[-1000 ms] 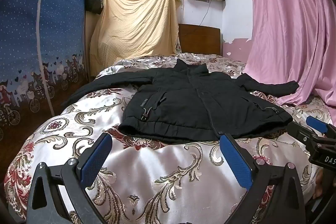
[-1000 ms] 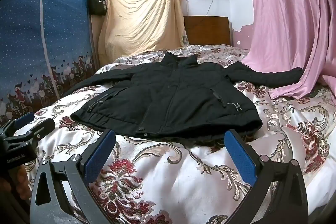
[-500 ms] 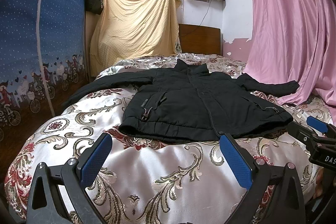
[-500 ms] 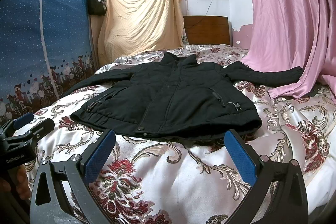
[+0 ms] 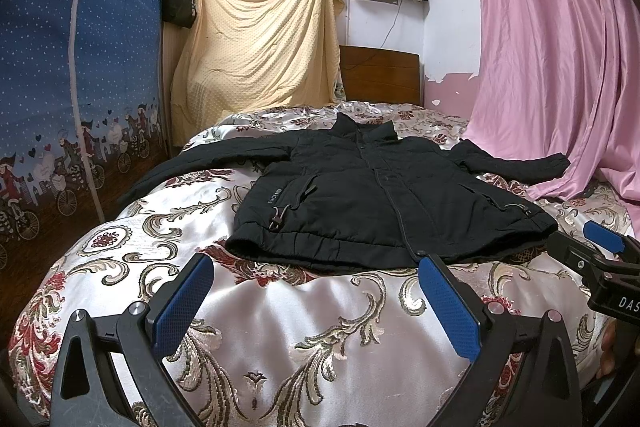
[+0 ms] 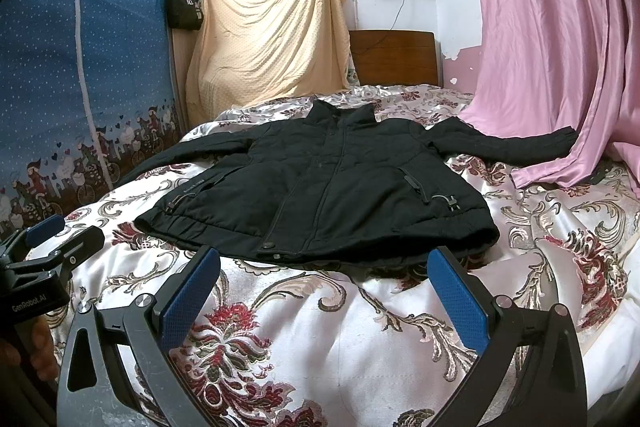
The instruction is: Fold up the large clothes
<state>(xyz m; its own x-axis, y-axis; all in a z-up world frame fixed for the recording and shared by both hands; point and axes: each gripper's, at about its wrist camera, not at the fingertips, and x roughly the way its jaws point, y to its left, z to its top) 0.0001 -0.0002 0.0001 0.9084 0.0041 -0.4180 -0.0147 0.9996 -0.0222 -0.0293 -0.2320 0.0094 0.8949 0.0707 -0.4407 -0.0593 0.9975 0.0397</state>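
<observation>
A black padded jacket [image 5: 372, 203] lies flat and face up on the bed, zipped, collar toward the headboard, both sleeves spread sideways; it also shows in the right wrist view [image 6: 332, 187]. My left gripper [image 5: 316, 283] is open and empty, just short of the jacket's hem near its left half. My right gripper [image 6: 326, 275] is open and empty, just short of the hem near its right half. Each gripper shows at the edge of the other's view, the right one [image 5: 592, 251] and the left one [image 6: 52, 239].
The bed has a shiny floral cover [image 5: 304, 327] and a wooden headboard [image 5: 380, 75]. A blue fabric wardrobe [image 5: 80, 87] stands at the left. A pink curtain [image 5: 560, 67] hangs at the right and drapes onto the bed by the jacket's right sleeve. A beige sheet [image 5: 260, 39] hangs behind.
</observation>
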